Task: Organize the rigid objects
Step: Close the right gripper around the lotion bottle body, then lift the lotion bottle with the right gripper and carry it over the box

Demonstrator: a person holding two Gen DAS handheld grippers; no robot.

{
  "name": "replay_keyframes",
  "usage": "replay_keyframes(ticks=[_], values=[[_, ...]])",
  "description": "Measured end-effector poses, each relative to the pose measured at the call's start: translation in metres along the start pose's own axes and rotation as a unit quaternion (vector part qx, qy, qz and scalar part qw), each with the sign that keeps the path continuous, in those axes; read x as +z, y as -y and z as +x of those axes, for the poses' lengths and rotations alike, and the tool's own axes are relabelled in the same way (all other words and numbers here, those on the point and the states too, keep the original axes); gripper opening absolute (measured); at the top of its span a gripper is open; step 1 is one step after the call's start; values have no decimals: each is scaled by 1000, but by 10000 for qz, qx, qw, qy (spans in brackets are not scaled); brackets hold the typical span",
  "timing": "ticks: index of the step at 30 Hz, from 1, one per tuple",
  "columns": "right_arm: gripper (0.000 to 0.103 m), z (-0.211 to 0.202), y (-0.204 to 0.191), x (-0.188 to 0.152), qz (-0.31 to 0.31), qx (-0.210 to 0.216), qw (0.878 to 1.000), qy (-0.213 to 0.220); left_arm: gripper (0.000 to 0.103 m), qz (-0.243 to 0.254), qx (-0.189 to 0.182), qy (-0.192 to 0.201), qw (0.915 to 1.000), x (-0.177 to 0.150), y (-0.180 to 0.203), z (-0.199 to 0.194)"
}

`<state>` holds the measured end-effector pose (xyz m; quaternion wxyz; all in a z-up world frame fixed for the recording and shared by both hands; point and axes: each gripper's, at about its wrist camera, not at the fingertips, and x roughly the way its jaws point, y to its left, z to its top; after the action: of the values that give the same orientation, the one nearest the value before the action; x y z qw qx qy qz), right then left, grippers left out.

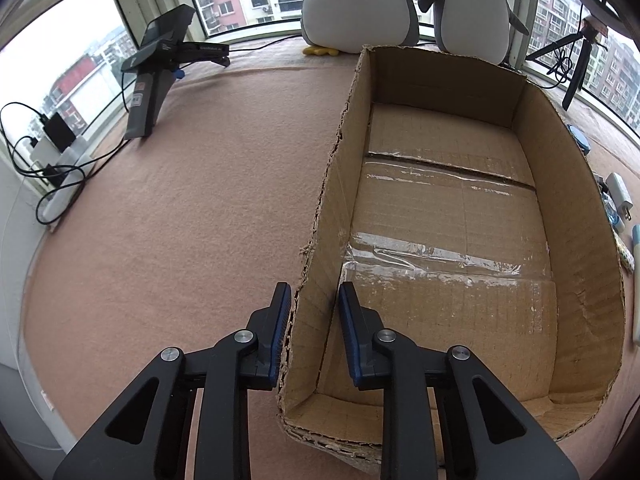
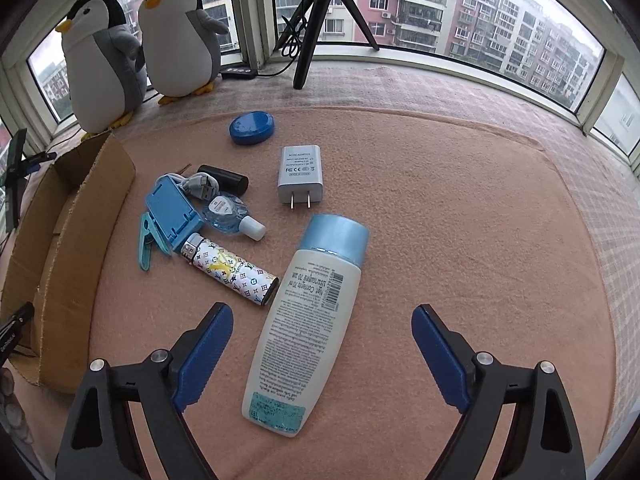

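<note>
The left gripper (image 1: 314,300) has its fingers narrowed astride the torn left wall of the empty brown cardboard box (image 1: 576,216), one finger outside and one inside, the outer pad at the wall but the inner one apart, so nothing is pinched. The right gripper (image 2: 322,330) hovers with fingers spread wide around the lower body of the white lotion bottle with a pale blue cap (image 2: 304,320), which lies flat on the pink felt tabletop (image 2: 460,220) just right of the box. The bottle looks smooth and rounded, so a grip low on its body could let it swing or slip, and its cap might sweep the patterned cylindrical tube (image 2: 230,268) close beside it; the flimsy box wall may buckle if the left fingers pull.
</note>
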<state>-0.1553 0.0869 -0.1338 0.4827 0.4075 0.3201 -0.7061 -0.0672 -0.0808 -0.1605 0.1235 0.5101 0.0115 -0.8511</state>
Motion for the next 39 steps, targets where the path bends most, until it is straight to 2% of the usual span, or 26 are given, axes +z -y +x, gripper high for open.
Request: replay_keyframes(ticks=[8,12,21,26,28,39], values=[[79,18,-13,0,-462,-206,9985,-194,23,-7,4,2,10000,0,0,0],[70,25,-10,1,-609,-239,9974,-292,23,-6,7,6,10000,0,0,0],[67,38,10,7,-656,-277,9966,-413,23,-8,10,7,10000,0,-1,-1],[56,42,7,12,-729,-113,9964,-411,23,-13,14,7,10000,0,-1,-1],[44,42,6,13,-715,40,9965,-430,23,-14,16,10,10000,-1,-1,0],[44,40,14,10,-602,378,9966,-416,23,-25,29,38,10000,-1,-1,0]])
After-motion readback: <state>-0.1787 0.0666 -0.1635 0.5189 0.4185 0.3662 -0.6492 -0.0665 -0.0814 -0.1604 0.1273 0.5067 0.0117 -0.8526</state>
